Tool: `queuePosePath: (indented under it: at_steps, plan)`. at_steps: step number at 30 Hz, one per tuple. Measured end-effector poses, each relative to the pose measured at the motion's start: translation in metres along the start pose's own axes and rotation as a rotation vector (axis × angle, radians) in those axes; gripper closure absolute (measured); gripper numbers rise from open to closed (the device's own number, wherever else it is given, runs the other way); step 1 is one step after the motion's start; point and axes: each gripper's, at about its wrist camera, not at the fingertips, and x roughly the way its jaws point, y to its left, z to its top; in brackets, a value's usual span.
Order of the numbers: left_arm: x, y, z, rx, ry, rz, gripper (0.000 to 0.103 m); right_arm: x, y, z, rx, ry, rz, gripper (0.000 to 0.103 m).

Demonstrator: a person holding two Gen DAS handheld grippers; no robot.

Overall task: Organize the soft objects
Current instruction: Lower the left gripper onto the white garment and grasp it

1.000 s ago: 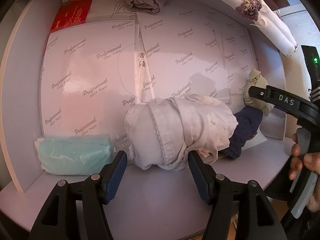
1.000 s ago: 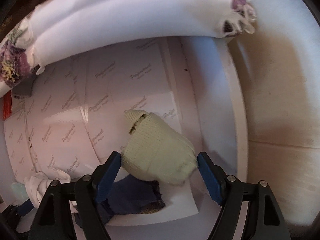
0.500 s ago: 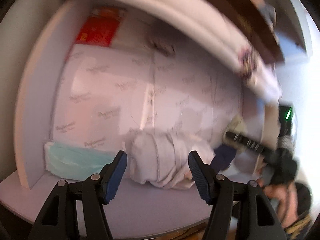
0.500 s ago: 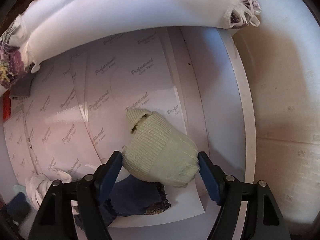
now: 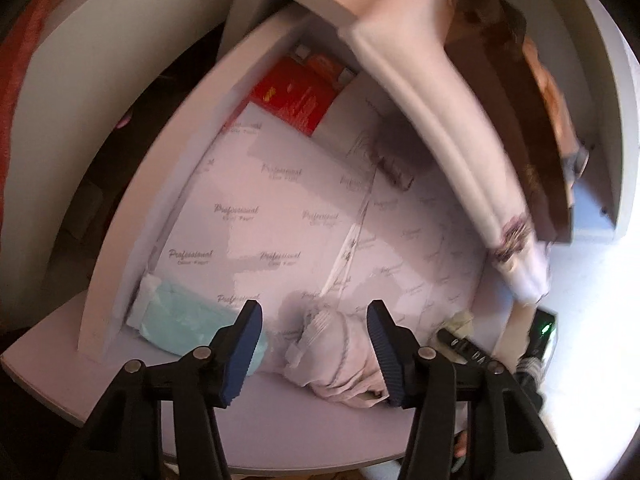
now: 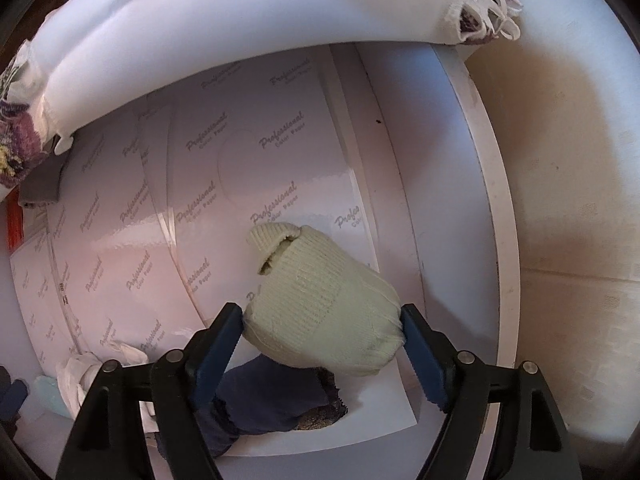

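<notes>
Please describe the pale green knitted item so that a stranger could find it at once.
Look at the white shelf lined with printed paper sheets. Near its right edge, between the right gripper's opening jaws, lies the pale green knitted bundle. Unlike the dark navy cloth beside it, it is light and ribbed.

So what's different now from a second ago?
The left gripper pulled back from the white cloth bundle, tilted, and its fingers are closing on nothing. The right gripper stayed around the pale green knit sock, fingers opening slightly. The cloths stayed put.
</notes>
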Motion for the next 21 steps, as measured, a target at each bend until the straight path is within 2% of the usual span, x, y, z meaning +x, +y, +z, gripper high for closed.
queuePosePath:
  at_steps: [7,13,16,19,21]
  plan:
    - [0.004,-0.002,0.0,-0.026,0.011,-0.065,0.049,0.003,-0.003,0.003,0.0,0.01,-0.003,0.021]
    - [0.02,-0.028,-0.011,0.115,0.087,-0.053,0.049,0.011,0.008,0.004,-0.021,0.016,-0.024,0.021]
    - [0.032,-0.043,-0.019,0.21,0.122,0.005,0.048,0.012,0.011,0.005,-0.025,0.016,-0.027,0.021]
    - [0.039,-0.053,-0.026,0.264,0.143,0.022,0.046,0.013,0.015,0.002,-0.035,0.018,-0.032,0.02]
    - [0.042,-0.059,-0.029,0.303,0.141,0.049,0.036,0.014,0.018,0.001,-0.041,0.019,-0.037,0.019]
